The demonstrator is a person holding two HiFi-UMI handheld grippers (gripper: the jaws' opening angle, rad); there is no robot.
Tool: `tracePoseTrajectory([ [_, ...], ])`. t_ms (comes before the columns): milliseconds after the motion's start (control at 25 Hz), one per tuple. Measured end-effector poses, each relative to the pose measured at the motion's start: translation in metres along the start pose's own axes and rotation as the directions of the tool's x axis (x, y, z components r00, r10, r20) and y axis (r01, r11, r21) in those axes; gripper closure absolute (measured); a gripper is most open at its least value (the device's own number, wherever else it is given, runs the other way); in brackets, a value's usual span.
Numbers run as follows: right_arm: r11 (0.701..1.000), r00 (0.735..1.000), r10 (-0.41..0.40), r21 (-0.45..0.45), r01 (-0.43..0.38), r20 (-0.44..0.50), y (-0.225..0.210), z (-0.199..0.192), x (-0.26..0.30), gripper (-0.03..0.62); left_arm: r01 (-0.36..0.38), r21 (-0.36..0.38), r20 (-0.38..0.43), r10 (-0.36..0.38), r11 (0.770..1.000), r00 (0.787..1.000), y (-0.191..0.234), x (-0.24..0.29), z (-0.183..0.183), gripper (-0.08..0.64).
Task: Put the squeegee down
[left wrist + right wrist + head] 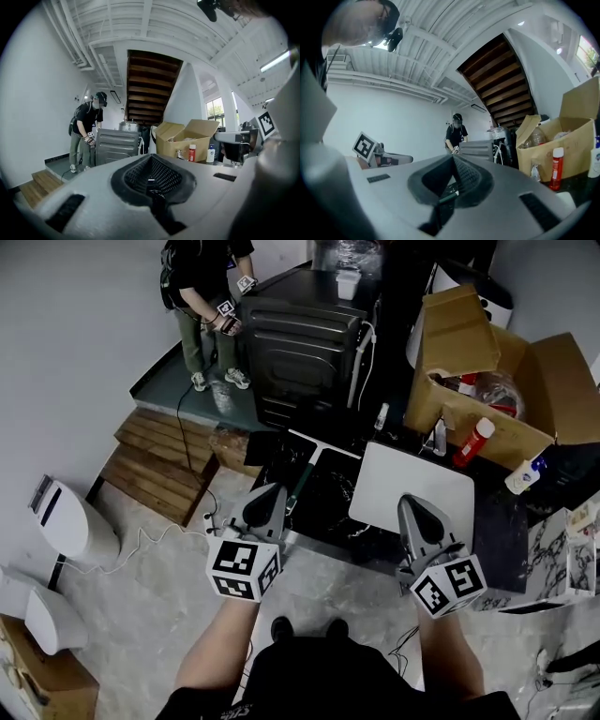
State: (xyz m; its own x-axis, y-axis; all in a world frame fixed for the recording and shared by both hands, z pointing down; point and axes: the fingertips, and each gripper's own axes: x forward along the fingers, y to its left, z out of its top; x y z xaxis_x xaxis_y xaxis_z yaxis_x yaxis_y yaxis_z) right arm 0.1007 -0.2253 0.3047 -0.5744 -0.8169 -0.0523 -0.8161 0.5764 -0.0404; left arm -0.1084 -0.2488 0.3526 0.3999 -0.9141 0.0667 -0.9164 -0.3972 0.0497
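Note:
The squeegee [309, 465] lies flat on the black table [506, 521], its white blade at the far end and its dark green handle pointing back toward me. My left gripper [274, 491] is just left of the handle's near end, apart from it and shut with nothing in it. In the left gripper view its jaws [151, 157] meet with no gap. My right gripper [406, 501] hovers over the near edge of a white board [412, 479], well right of the squeegee. It too looks shut [453, 158] and holds nothing.
An open cardboard box [487, 381] with a red bottle [473, 442] and a white bottle [523, 476] stands at the table's back right. A person [211, 306] stands by a dark metal cabinet [300, 334] behind. Wooden steps [155, 460] and a white bin [70, 521] are at left.

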Motion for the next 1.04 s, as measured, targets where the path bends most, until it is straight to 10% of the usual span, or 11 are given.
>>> tracePoseTrajectory([
  [520,0.998,0.998,-0.06,-0.021,0.059,-0.017,-0.016,-0.012,0.001,0.589,0.065,-0.012,-0.035,-0.065,0.998,0.997,-0.002,0.014,-0.009,0.552],
  [1040,0.997,0.997,-0.078,-0.017,0.079,0.006,-0.023,-0.009,-0.008,0.589,-0.055,0.088,-0.004,0.056,0.995,0.998,0.019,-0.007,0.0,0.551],
])
